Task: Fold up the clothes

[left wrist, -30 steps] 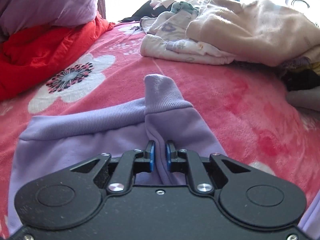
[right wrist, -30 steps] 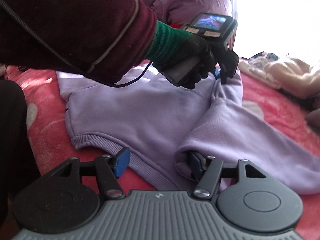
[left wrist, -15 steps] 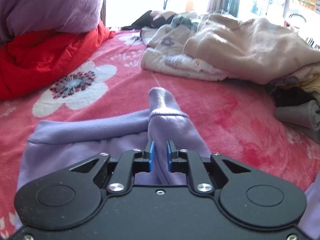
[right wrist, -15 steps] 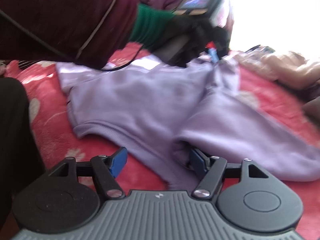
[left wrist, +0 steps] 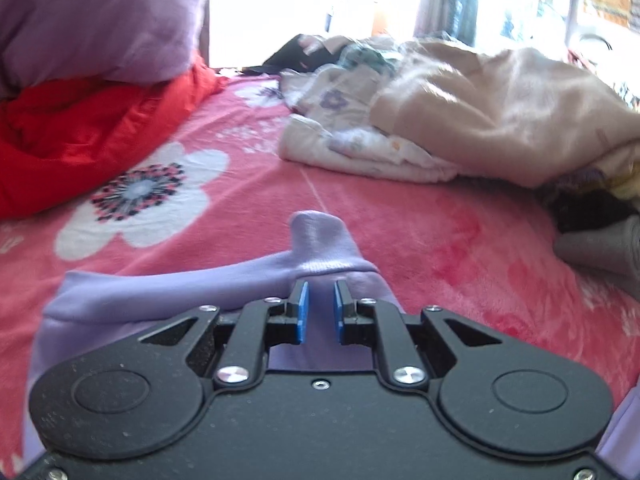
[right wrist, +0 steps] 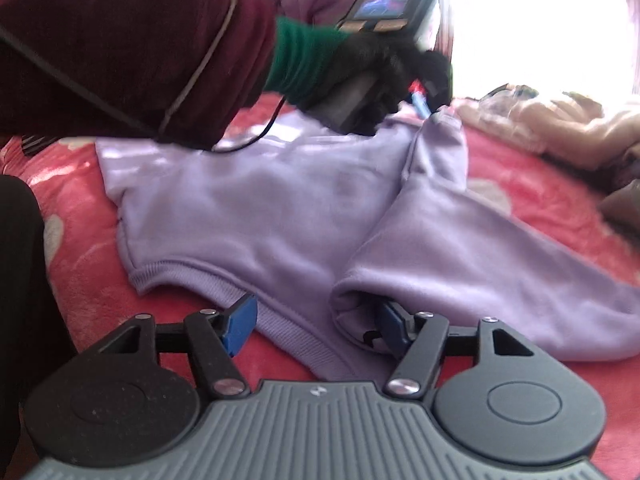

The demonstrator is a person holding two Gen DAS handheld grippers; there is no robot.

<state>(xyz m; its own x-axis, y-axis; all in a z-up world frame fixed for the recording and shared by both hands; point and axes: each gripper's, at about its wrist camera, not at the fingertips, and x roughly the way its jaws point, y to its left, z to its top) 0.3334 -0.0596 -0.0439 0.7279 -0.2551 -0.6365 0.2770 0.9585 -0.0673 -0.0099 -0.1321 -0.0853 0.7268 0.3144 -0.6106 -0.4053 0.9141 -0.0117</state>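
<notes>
A lilac sweatshirt (right wrist: 256, 208) lies flat on the pink flowered blanket (left wrist: 440, 240). One sleeve (right wrist: 440, 184) is folded up across the body, its ribbed cuff (left wrist: 320, 236) pointing away. My left gripper (left wrist: 319, 312) stands just behind that cuff with sleeve cloth between its blue pads, which have a small gap; it also shows in the right wrist view (right wrist: 420, 100), held by a gloved hand. My right gripper (right wrist: 316, 320) is open at the sweatshirt's near hem, its right finger tucked under the sleeve fold.
A red quilt (left wrist: 80, 132) and a lilac pillow (left wrist: 92, 16) lie at the far left. A heap of beige and white clothes (left wrist: 460, 112) fills the far right, with grey and dark folded items (left wrist: 600, 240) at the right edge.
My left gripper has carried the sleeve cuff forward and its pads have parted slightly. My right gripper has stayed open at the hem.
</notes>
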